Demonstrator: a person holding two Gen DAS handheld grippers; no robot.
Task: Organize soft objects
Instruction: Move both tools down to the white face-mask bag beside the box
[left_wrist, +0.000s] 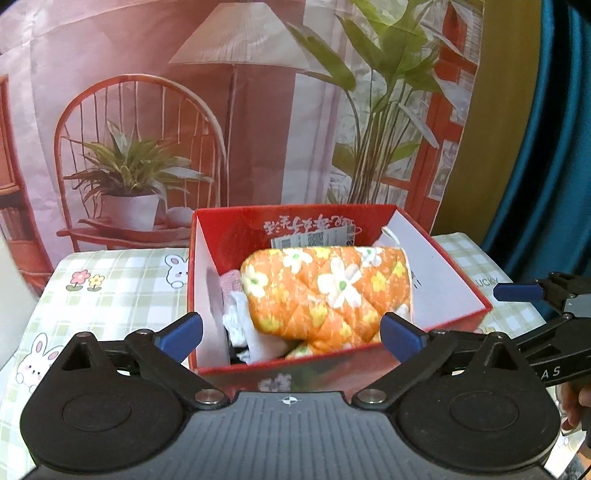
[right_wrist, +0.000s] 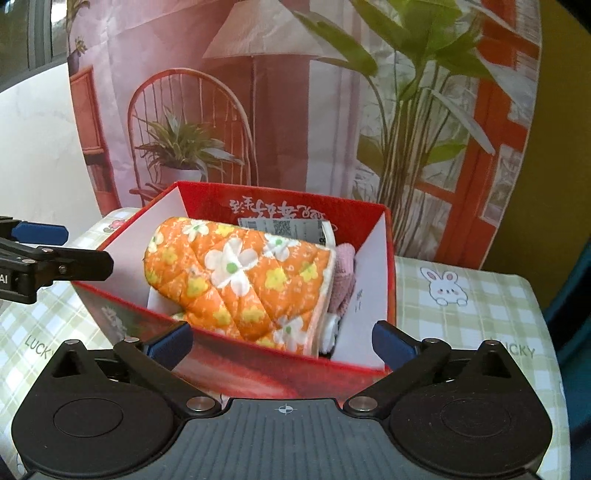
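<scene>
A red box (left_wrist: 454, 254) with white inner walls stands on the table. An orange quilted oven mitt with flowers (left_wrist: 325, 291) lies on top inside it, over a pink cloth (left_wrist: 231, 282) and white cloth (left_wrist: 240, 321). The same box (right_wrist: 384, 236), mitt (right_wrist: 240, 273) and pink cloth (right_wrist: 343, 273) show in the right wrist view. My left gripper (left_wrist: 291, 332) is open and empty just before the box's near wall. My right gripper (right_wrist: 282, 341) is open and empty at the box's near side. The right gripper also shows at the right of the left wrist view (left_wrist: 546, 295).
The table wears a green checked cloth with rabbits (right_wrist: 461, 295). A printed backdrop (left_wrist: 221, 110) of a chair, lamp and plants hangs right behind the box. A teal curtain (left_wrist: 546, 147) hangs at the right.
</scene>
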